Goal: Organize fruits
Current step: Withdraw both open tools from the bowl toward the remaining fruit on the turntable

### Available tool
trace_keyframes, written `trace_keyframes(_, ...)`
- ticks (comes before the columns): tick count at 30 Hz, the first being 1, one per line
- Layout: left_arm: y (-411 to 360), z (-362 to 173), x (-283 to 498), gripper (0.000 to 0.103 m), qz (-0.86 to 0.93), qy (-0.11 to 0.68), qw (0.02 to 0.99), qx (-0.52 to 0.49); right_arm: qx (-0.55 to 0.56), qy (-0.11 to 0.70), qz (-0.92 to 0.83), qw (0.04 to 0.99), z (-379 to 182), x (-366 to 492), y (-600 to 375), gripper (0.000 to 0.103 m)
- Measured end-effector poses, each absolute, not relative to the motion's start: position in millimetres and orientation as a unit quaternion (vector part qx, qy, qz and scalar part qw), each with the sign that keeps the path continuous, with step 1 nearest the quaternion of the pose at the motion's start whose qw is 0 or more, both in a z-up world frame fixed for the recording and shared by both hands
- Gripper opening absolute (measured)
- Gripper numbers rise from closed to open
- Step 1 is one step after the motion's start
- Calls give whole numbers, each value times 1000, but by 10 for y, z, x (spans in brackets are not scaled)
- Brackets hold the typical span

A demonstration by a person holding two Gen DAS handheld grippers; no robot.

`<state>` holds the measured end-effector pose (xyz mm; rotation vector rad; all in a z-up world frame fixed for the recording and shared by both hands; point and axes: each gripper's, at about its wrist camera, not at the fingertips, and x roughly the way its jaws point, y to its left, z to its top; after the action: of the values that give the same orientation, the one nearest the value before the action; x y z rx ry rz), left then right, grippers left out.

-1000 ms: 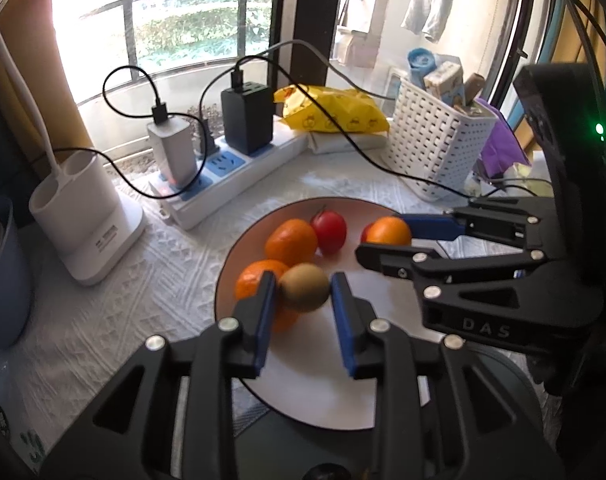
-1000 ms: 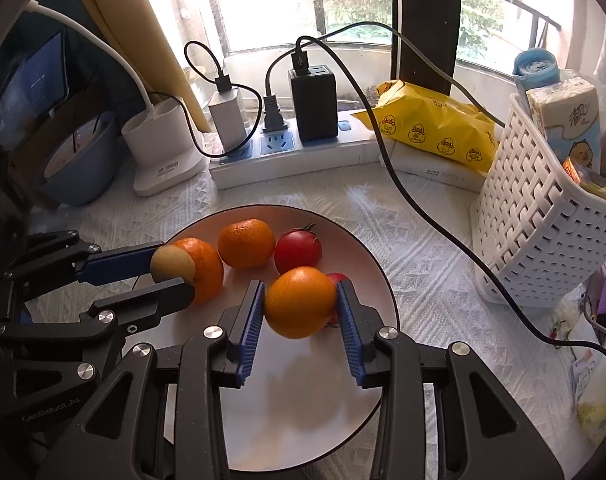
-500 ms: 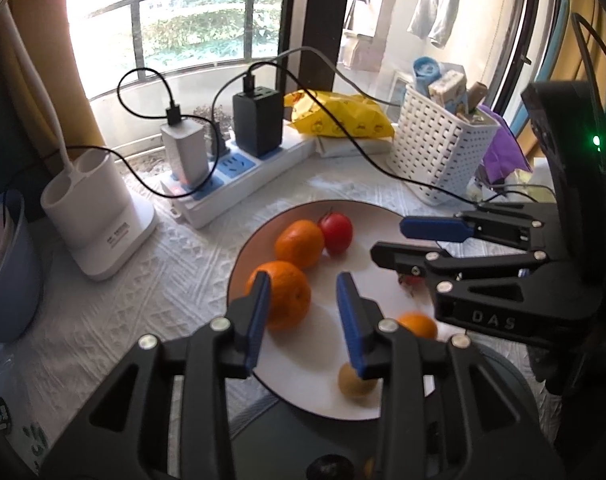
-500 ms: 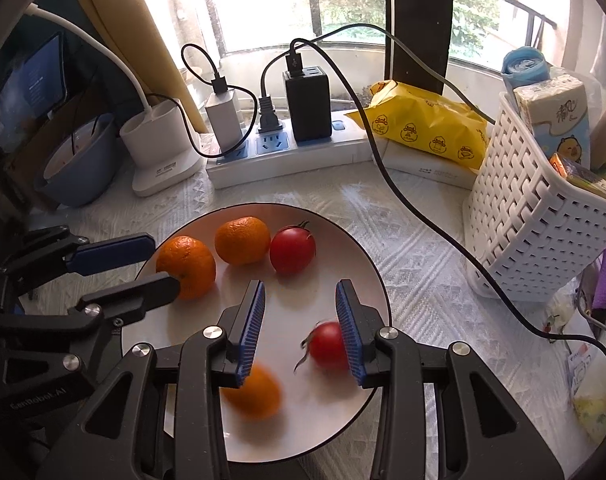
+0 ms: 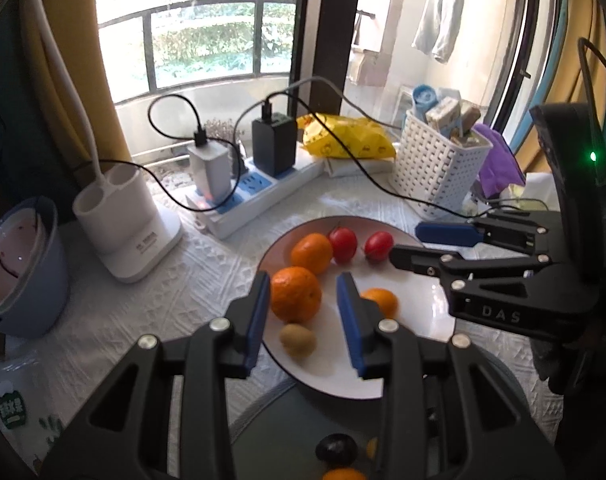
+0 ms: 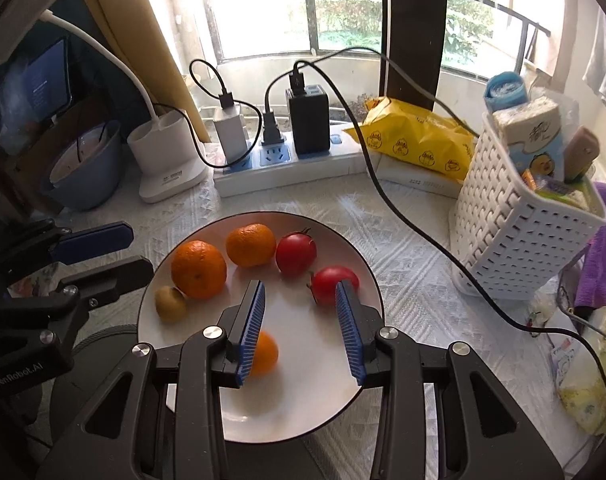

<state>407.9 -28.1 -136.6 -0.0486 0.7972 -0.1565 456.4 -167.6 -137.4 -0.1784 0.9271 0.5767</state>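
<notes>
Plate, six fruits. I am hovering both hand-held grippers empty, narrowly parted: left hand-held gripper nearest kiwi, six o'clock; right hand-held gripper nearest tomato, one o'clock.

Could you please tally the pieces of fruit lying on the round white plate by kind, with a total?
Round orange mandarins: 3
Small red tomatoes: 2
Brown-green kiwi: 1
Total on the round white plate: 6
</notes>
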Motion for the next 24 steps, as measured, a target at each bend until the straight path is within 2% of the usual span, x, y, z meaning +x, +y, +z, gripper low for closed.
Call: trace_keyframes(24, -163, -709, 3341, 36, -64, 313, 947, -20, -99, 375, 276, 879, -625, 3866, -1653, 39)
